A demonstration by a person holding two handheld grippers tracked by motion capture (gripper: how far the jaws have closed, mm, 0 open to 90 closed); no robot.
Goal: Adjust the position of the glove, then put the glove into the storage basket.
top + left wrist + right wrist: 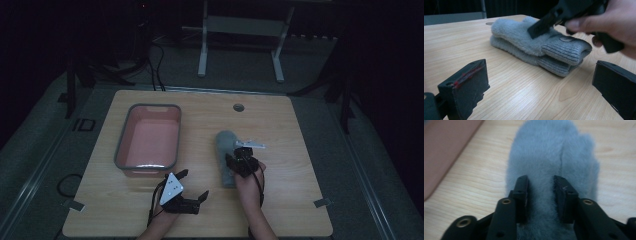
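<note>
Our right gripper (540, 198) sits low on the pair of fluffy grey knitted mittens (554, 157), its jaws partly apart with a ridge of the pile between them; we cannot tell whether the pads press it. The mittens stretch ahead of it on the pale wooden table (295, 135). Our left gripper (541, 85) stands wide open and empty just short of the mittens' ribbed cuffs (564, 53), the pink plastic tub (150, 137) ahead of it
</note>
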